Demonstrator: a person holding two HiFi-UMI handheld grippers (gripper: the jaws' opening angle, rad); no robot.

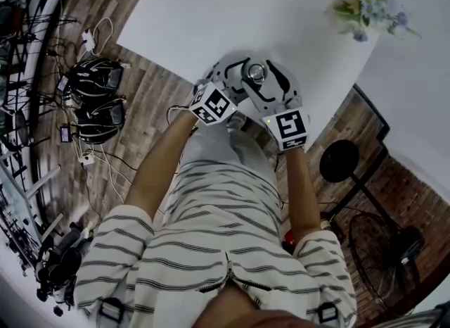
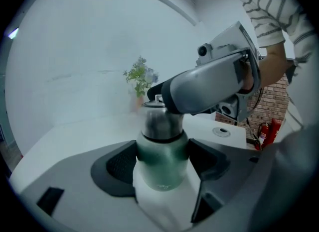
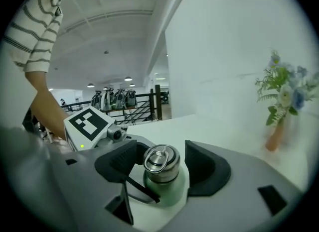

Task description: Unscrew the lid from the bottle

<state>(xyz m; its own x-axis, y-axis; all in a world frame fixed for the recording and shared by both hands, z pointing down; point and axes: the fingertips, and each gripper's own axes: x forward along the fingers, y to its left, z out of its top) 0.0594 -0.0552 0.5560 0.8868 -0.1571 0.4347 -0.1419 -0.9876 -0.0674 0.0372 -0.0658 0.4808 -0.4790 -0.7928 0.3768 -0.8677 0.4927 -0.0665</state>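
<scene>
A green bottle [image 2: 162, 164] with a steel lid [image 2: 160, 121] stands on the white table [image 1: 211, 17] near its front edge. My left gripper [image 2: 162, 159] is shut on the bottle's green body, with both dark pads against its sides. In the right gripper view the lid [image 3: 161, 162], with a ring on top, sits between the jaws of my right gripper [image 3: 159, 159]. Those jaws stand open, with a gap on each side of the lid. From the head view, both grippers meet around the lid [image 1: 255, 73], left gripper [image 1: 235, 77] on the left and right gripper [image 1: 271, 80] on the right.
A small vase of flowers [image 1: 365, 6] stands at the table's far right, also in the right gripper view [image 3: 281, 106]. A round fitting [image 2: 222, 131] is set in the tabletop. Bags and cables [image 1: 95, 98] lie on the wooden floor at left; a fan [image 1: 383, 249] stands at right.
</scene>
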